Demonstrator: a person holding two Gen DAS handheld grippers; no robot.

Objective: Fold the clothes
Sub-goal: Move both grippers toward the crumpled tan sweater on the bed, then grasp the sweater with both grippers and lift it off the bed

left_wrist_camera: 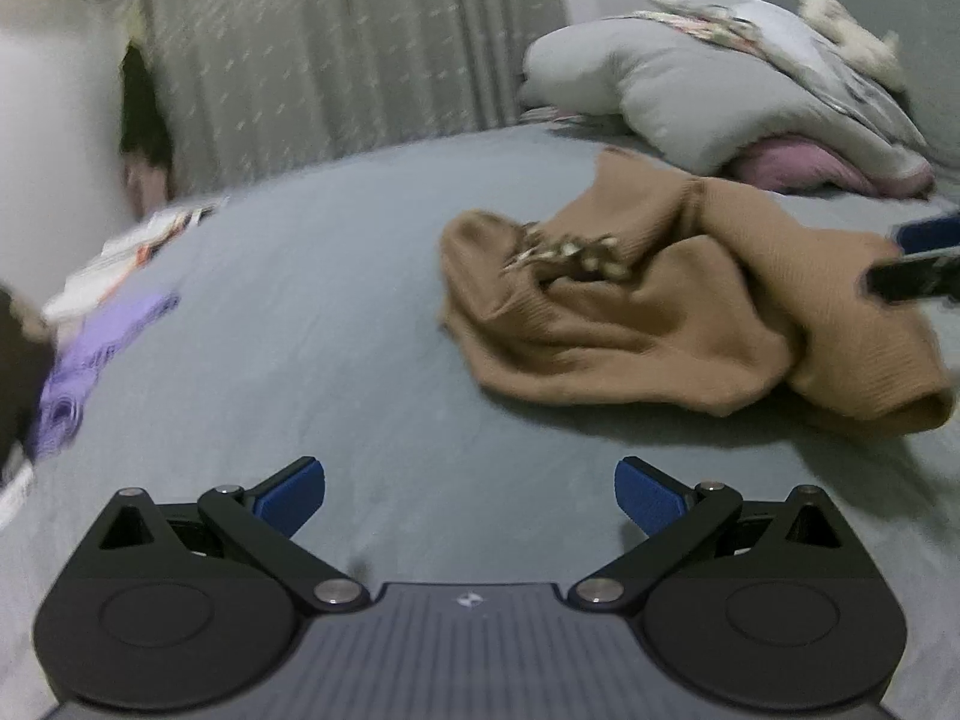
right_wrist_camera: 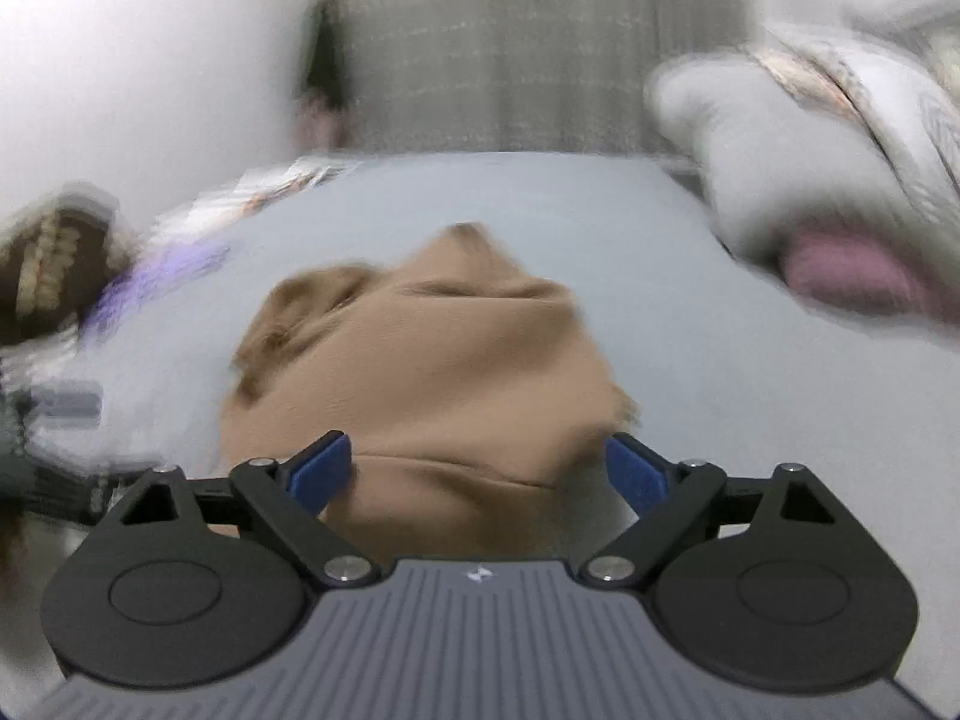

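The brown sweater lies in a messy heap on the gray bed sheet. It is all bunched up, with folds going every way. A small speckled trim peeks out from the top of the heap. In my right camera the sweater fills the middle of the view, and it looks smeared and fuzzy there.

My right gripper sits right at the near edge of the sweater. Its two blue pads are spread wide apart. The brown cloth shows between them, but they are not pinching it. In my left camera I can see the tip of this right gripper at the far right edge, right by the sweater.

My left gripper is over the bare sheet, near the sweater but apart from it. Its blue pads are spread wide too, and nothing is between them.

Behind the sweater, a gray quilt is piled up at the head of the bed, with something pink tucked under it. A purple cloth lies at the left side of the bed. Some folded white things lie just past it. A dark brown knit thing with a pale cable stripe sits at the far left in my right camera. A gray curtain hangs behind the bed.
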